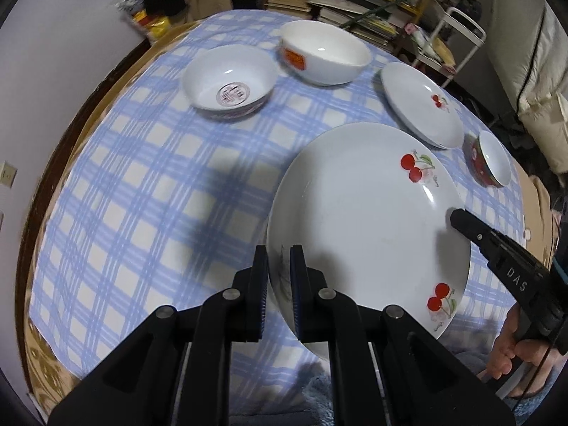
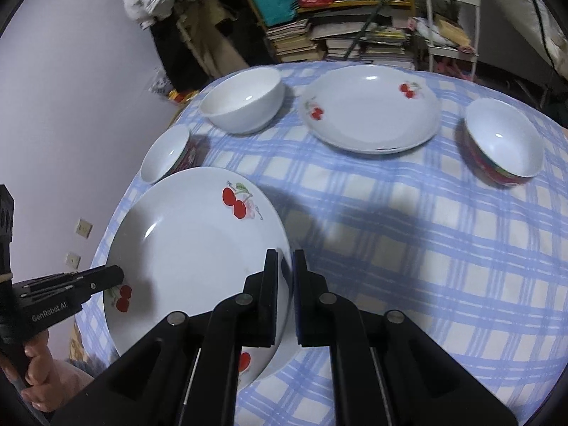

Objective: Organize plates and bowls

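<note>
1. Here, we hold a large white cherry plate (image 1: 362,220) above the blue-checked tablecloth (image 1: 142,184), one gripper on each side of its rim; its shadow falls on the cloth beside it.
2. Our left gripper (image 1: 278,284) is clamped on the plate's near-left rim, the edge pinched between its two black pads, as the left wrist view shows.
3. Our right gripper (image 2: 285,298) is likewise closed on the opposite rim, which runs between its pads in the right wrist view; from the left wrist view its black tip sits at the plate's right edge.
4. A hand (image 1: 511,348) wraps the right gripper's handle at the lower right of the left wrist view; another hand (image 2: 39,372) holds the left gripper's handle at the lower left of the right wrist view.
5. Beyond the held plate, a second cherry plate (image 2: 369,110) lies flat on the cloth.
6. A plain white bowl with an orange label (image 1: 325,53) stands at the far side, near a white bowl with a red seal inside (image 1: 229,83).
7. A small bowl with a red patterned outside (image 1: 491,159) stands at the table's right edge, just beside the second plate.
8. Behind the table, stacked books (image 2: 301,41) and a white metal frame (image 2: 451,17) crowd the wall.
</note>
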`<state>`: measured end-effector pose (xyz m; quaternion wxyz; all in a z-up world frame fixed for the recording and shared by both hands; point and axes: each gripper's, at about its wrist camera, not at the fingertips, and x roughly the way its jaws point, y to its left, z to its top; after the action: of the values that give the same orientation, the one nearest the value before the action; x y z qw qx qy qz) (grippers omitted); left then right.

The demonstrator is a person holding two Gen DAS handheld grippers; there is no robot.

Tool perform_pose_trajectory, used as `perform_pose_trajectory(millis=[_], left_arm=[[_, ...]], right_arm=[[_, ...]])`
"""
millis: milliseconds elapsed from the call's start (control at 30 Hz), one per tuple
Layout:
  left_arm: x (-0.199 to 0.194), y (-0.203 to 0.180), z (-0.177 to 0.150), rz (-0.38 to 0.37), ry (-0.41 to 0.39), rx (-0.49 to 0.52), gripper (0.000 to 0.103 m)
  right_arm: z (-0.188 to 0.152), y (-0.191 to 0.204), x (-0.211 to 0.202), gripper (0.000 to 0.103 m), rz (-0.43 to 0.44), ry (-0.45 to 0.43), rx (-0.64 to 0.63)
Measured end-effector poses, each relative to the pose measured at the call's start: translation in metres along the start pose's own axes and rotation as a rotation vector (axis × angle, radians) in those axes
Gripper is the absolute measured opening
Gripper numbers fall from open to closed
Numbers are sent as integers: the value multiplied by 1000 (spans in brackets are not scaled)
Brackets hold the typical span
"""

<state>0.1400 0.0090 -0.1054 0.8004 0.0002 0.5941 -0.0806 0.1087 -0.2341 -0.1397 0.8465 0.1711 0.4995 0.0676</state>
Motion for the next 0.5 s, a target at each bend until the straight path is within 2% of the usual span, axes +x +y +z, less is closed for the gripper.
perform_pose_trajectory(millis=[300, 500], left_arm=[[17, 4, -9, -4, 15, -31, 10], [30, -1, -14, 12, 40, -10, 10]], right_arm=[[-5, 6, 14, 9, -57, 21, -34], [-4, 3, 18, 9, -73, 21, -38]])
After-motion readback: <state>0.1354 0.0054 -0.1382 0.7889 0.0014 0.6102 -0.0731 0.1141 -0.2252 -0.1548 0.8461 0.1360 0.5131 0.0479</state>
